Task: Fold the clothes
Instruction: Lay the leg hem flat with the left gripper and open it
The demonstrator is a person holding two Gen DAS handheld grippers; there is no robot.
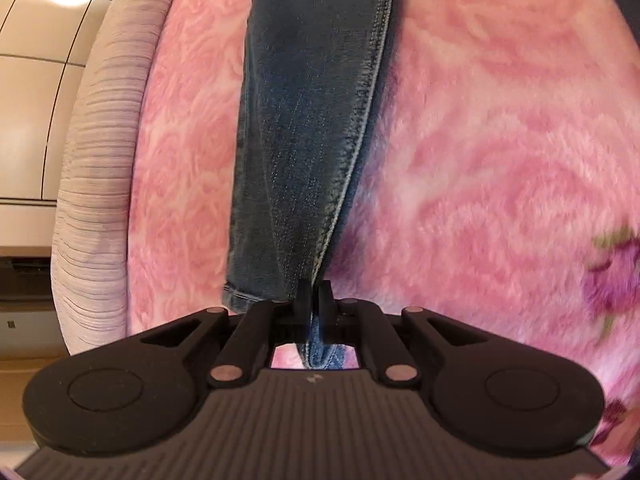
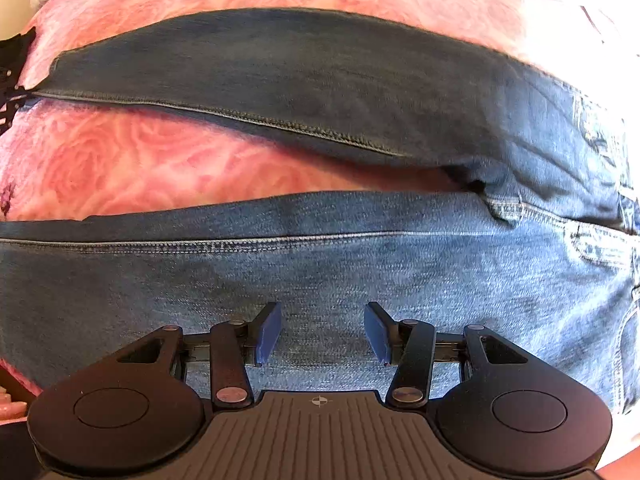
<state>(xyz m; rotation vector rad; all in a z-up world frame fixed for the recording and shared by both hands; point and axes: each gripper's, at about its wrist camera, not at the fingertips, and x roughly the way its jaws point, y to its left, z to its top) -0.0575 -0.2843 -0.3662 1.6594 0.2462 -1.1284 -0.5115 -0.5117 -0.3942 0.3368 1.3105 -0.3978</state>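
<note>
A pair of blue jeans [image 2: 360, 264] lies spread on a pink rose-patterned fleece blanket [image 2: 140, 160], its two legs running left with a gap between them. My right gripper [image 2: 322, 332] is open, its blue pads [image 2: 268, 332] just above the near leg, holding nothing. In the left wrist view one jeans leg [image 1: 304, 120] stretches away from me. My left gripper [image 1: 314, 296] is shut on the hem end of that leg, with denim pinched between the fingers.
The blanket [image 1: 500, 160] covers a bed with a pale ribbed mattress edge [image 1: 96, 184] at the left. Beyond it are a cream tiled floor [image 1: 32, 100] and a purple flower print [image 1: 612, 280] on the blanket at right.
</note>
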